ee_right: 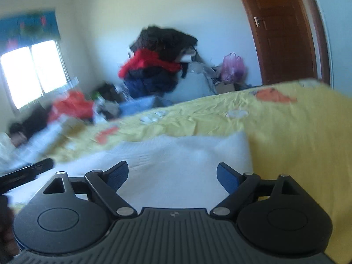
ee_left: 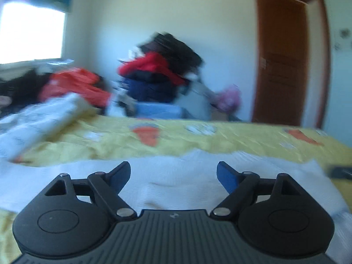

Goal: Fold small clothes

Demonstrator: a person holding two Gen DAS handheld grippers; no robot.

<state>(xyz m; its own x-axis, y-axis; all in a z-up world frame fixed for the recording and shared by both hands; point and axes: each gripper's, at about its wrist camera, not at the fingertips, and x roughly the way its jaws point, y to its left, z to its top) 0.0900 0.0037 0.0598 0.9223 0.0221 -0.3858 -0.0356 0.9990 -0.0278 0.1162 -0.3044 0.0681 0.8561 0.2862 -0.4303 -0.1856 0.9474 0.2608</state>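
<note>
Left tool and right tool both gape wide, nothing between the fingers, above a white cloth lying flat on the yellow bed. Beyond, blurred clothes pile by wall, brown door right.

Left gripper jaws wide, empty, over white garment on yellow bedspread.

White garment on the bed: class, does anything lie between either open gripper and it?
Nothing visible does. The white garment lies flat on the yellow bedsheet directly ahead of the left gripper and the right gripper, both open and empty.
</note>
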